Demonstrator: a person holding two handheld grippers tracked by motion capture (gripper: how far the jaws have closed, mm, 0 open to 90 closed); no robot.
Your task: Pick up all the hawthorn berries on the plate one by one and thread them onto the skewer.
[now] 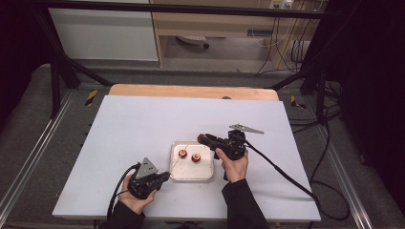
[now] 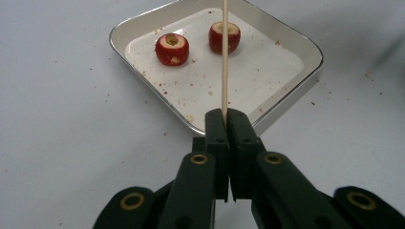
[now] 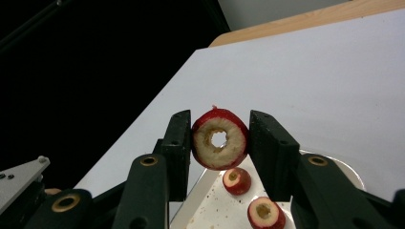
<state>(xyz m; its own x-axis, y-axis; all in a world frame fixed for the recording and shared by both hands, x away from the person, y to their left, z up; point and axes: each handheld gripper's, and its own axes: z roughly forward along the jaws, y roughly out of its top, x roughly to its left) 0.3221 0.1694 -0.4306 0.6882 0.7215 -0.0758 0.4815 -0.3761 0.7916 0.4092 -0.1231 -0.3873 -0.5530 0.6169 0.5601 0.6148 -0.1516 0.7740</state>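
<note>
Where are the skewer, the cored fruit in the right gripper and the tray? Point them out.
skewer [image 2: 224, 62], left gripper view, mid-shaft.
cored fruit [image 3: 230, 149], right gripper view, cut pale flesh.
tray [image 2: 286, 102], left gripper view, near rim.

Three cored fruits [image 3: 219, 139], one skewer [image 2: 224, 57], one tray [image 2: 286, 36]

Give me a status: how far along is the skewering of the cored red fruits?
Done: each tool has its piece. Left tongs are shut on the wooden skewer, still bare; right tongs are shut on one cored fruit above the tray, its hole clear through. In hand: lining up hole and stick. Left: threading it, then the two fruits in the tray.
</note>
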